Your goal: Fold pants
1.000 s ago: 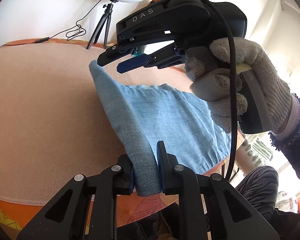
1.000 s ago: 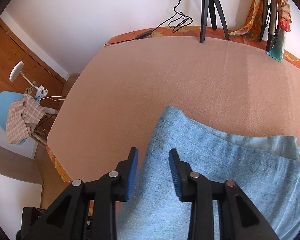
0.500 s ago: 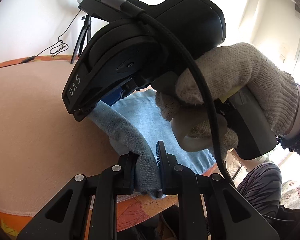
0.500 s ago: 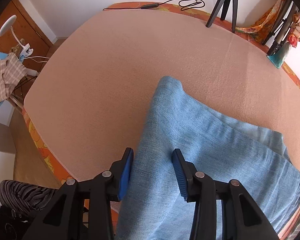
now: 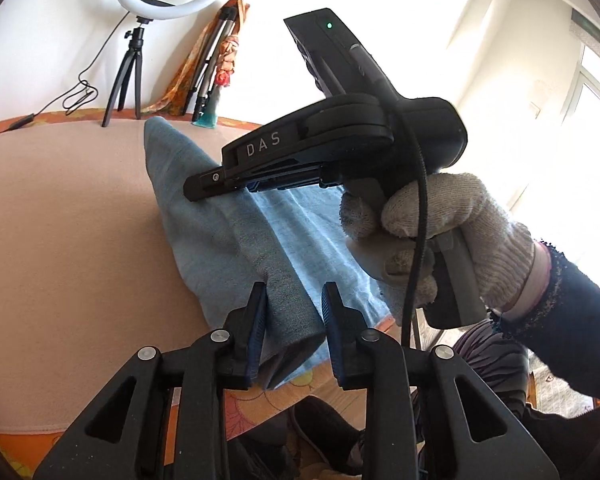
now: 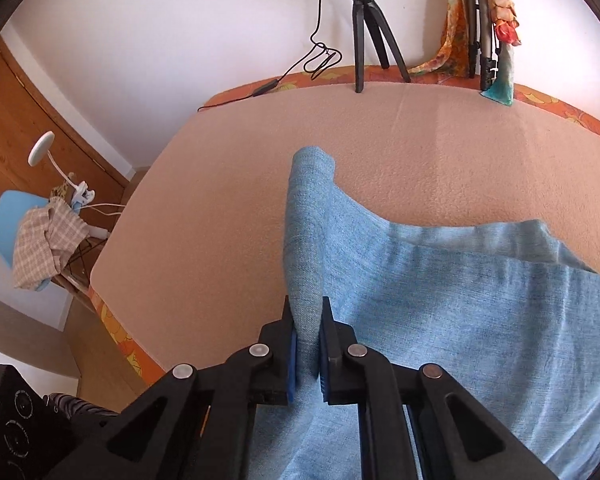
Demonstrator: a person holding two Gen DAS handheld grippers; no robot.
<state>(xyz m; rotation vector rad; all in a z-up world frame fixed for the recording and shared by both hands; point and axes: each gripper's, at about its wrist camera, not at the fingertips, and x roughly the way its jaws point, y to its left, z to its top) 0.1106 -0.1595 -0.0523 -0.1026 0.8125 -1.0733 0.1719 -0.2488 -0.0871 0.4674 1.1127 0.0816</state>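
Light blue pants [image 5: 208,236] lie folded on a peach-covered table [image 5: 60,220]. My left gripper [image 5: 294,308] holds the near folded edge of the pants between its fingers, jaws a little apart but pressing the cloth. My right gripper [image 6: 307,334] is shut on a raised fold of the pants [image 6: 460,300], pinching a ridge that runs away to a far corner. In the left wrist view the right gripper [image 5: 204,188] is held by a gloved hand above the pants, its jaws shut on the cloth.
A ring light on a tripod [image 5: 128,68] and a bundle of folded stands [image 5: 212,76] are at the table's far edge. A cable [image 6: 284,76] lies there too. A blue chair with a checked cloth [image 6: 40,240] stands left of the table.
The right gripper has closed on the pants fold and lifted it into a ridge. The left gripper's jaws have opened slightly around the near edge.
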